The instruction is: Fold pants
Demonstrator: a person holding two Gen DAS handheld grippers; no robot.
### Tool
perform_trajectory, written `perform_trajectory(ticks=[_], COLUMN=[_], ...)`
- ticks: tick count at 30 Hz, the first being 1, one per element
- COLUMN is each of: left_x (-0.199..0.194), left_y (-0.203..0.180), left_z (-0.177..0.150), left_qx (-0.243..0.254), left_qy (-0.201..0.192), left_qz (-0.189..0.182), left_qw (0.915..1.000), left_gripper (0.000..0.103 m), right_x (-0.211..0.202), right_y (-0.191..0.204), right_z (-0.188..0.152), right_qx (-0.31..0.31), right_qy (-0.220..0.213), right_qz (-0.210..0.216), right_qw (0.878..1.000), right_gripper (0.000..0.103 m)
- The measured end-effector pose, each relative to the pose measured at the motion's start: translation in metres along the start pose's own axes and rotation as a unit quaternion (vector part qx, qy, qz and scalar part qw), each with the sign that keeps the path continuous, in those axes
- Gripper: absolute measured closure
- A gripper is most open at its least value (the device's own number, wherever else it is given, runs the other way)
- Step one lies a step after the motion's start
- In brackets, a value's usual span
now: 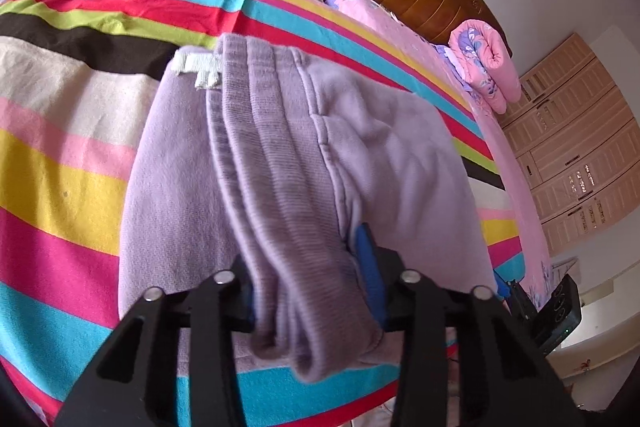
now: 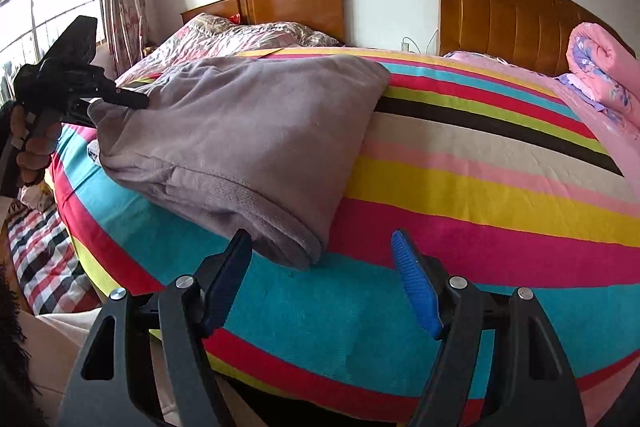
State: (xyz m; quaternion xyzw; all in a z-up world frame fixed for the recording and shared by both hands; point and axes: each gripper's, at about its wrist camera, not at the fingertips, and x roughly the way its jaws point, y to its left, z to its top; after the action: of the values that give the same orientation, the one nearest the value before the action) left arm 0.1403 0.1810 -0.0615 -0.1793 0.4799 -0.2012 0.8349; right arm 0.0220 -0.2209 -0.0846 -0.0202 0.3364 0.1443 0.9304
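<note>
Only right wrist view shows pants [image 2: 240,131] folded.

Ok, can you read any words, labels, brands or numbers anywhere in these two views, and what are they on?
No readable text in either view.
White tag at the waistband of the purple pants: blank as far as I can tell.
Dark device at the edge of the bed: only small marks, too small to read.
Striped sheet: no writing.
</note>
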Motion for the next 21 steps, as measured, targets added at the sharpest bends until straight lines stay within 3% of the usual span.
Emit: perform_trajectory(ticks=[5,8,12,14,16,18,21], left_x=[-0.027,-0.046,-0.091,-0.106,-0.101,-0.078,-0.030], left_y=[-0.048,-0.079,-0.102,-0.090,-0.050,0.007,0.065], left_z=[0.010,0.026,0.044,0.046,0.040,0.026,-0.002], left_qx=[0.065,0.099,0.124,0.116,0.071,0.006,-0.062], left_qy=[-0.045,-0.065,-0.108,-0.123,-0.122,-0.094,-0.046], left_qz=[0.004,-0.012,-0.059,-0.060,-0.044,-0.025,-0.021], left_qw=[0.9969,0.9929,0.9846,0.9838,0.9890,0.9953,0.9968], left_gripper=[0.083,0.083,0.083,0.083,0.083,0.083,0.082], right_x=[0.014,0.020,0.023,0.021,0.025,0.028,0.030], right_y=[0.003,0.002,0.013,0.019,0.023,0.021,0.014], right_z=[0.006,0.009,0.014,0.014,0.012,0.010,0.012], right_qx=[0.015,0.039,0.008,-0.014,-0.031,-0.023,-0.012], right_qy=[-0.002,-0.005,-0.005,-0.011,-0.007,-0.008,-0.003], right_qz=[-0.019,-0.031,-0.087,-0.105,-0.120,-0.114,-0.105], right_qw=[1.000,0.999,0.996,0.994,0.992,0.993,0.994], right_gripper=[0.032,0.029,0.026,0.024,0.021,0.021,0.020])
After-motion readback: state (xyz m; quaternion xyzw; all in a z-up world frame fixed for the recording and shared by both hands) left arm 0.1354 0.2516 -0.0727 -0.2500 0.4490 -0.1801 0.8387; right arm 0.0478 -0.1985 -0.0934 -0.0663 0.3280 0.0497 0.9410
